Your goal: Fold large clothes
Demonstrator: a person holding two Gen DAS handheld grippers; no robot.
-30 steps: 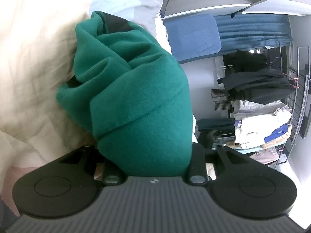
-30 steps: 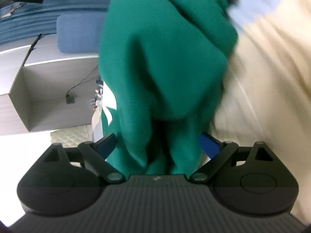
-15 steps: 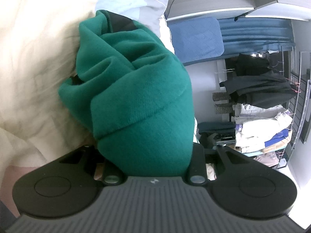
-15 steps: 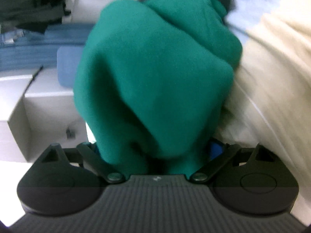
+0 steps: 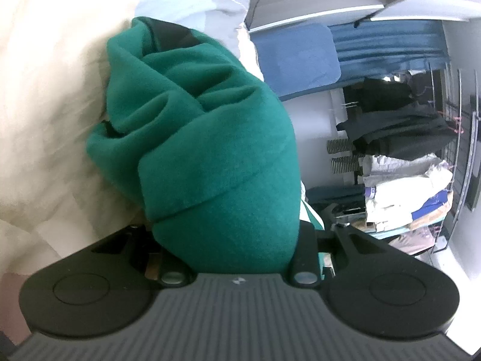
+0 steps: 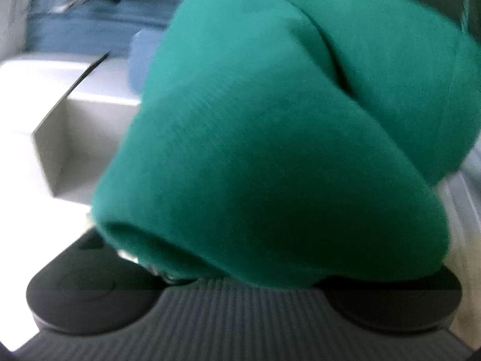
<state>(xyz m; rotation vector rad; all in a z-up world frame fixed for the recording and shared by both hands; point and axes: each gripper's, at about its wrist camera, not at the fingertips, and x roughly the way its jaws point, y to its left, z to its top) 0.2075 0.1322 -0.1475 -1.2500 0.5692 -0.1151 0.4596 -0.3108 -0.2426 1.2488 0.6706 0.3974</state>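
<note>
Left hand-held gripper [image 5: 228, 258] clamps a bunched green sweatshirt [image 5: 210, 150], whose long axis runs straight ahead against the cream bedding [image 5: 45, 105]. Right hand-held gripper [image 6: 240, 273] has just been closing, sweatshirt between its jaws; fabric hides the fingers, so grip probably not settled.

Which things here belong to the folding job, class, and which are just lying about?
Part of the job:
- green garment
- left hand-held gripper, clamped on the garment
- right hand-held gripper, fingers hidden under the cloth

Just lying about:
- cream bedding
- blue cushion
- dark hanging clothes
- white shelf unit
</note>
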